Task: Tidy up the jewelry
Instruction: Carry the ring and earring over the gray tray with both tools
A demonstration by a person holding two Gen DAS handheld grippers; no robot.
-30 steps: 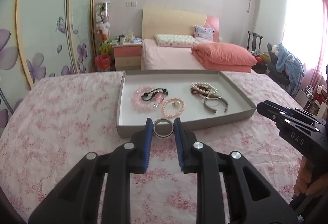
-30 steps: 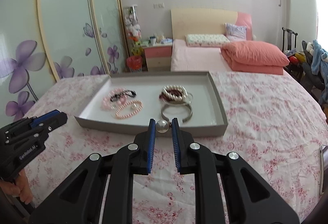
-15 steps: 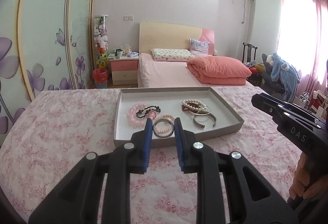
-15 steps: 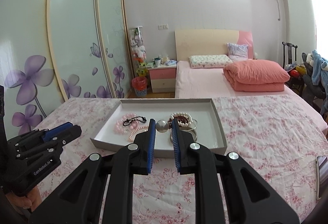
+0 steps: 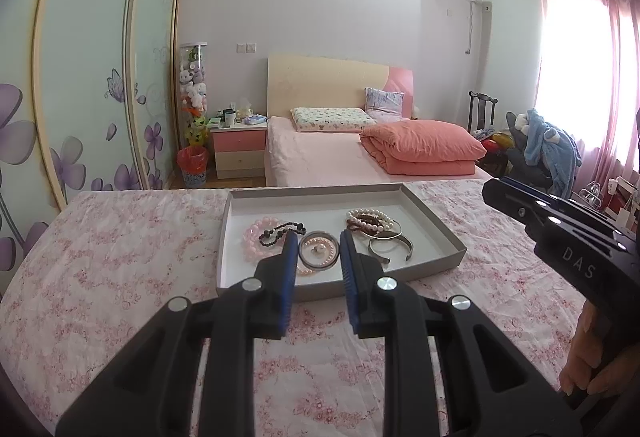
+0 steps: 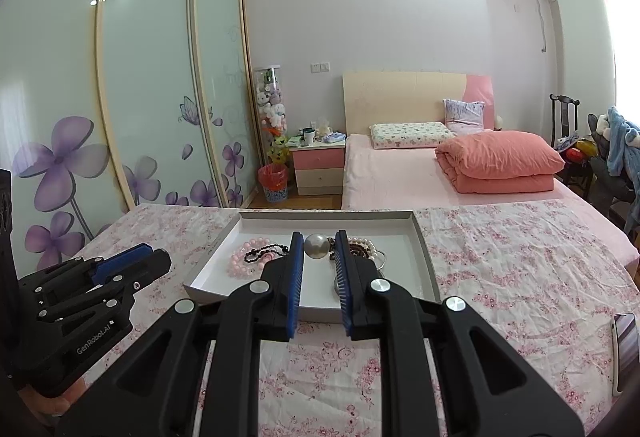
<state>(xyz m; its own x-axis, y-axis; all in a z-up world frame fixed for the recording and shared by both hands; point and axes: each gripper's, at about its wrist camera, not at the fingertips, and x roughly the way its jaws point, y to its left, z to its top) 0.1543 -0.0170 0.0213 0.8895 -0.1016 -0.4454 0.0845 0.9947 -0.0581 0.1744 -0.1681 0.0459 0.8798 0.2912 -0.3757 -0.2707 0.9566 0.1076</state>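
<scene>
A shallow grey tray (image 5: pixel 436 225) (image 6: pixel 424 249) lies on the floral bedspread and holds several bracelets: pink beads (image 5: pixel 256 237) (image 6: pixel 240 261), a black bead string (image 5: pixel 280 231), a pearl strand (image 5: pixel 370 217) and metal bangles (image 5: pixel 390 247). My left gripper (image 5: pixel 319 251) is shut on a silver ring (image 5: pixel 319 265) and holds it in front of the tray. My right gripper (image 6: pixel 318 247) is shut on a large pearl bead (image 6: pixel 317 246) in front of the tray. Each gripper also shows in the other's view, the right one (image 5: pixel 560 233) and the left one (image 6: pixel 100 277).
The floral bedspread (image 5: pixel 100 257) spreads around the tray. A phone (image 6: pixel 624 349) lies at its right edge. Behind are a pink bed with a folded quilt (image 5: pixel 424 149), a nightstand (image 5: pixel 238 147), a red bin (image 5: pixel 193 165) and sliding wardrobe doors (image 6: pixel 140 97).
Both grippers have risen and tipped back with the ring and the pearl held, so the tray sits lower and smaller in both views and more of the room shows.
</scene>
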